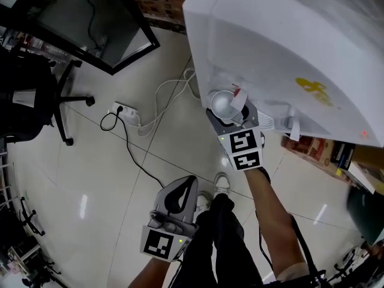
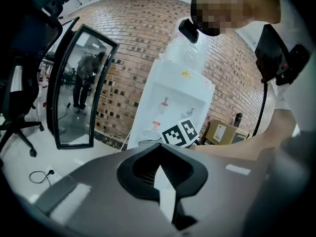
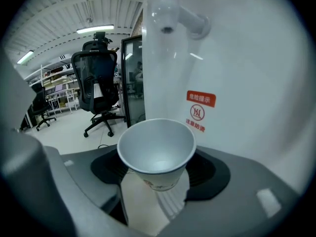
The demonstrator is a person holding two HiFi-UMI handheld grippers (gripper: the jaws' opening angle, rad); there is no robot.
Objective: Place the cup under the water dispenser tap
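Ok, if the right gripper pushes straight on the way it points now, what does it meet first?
Probably the water dispenser's white front panel, near the red label below the tap. The cup in the right gripper would likely touch first; depth is unclear.

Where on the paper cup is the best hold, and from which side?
The lower side wall of the paper cup, from the side away from the dispenser, as the right claw has it. The upright cup tapers downward, and this hold leaves its open mouth free for the tap.
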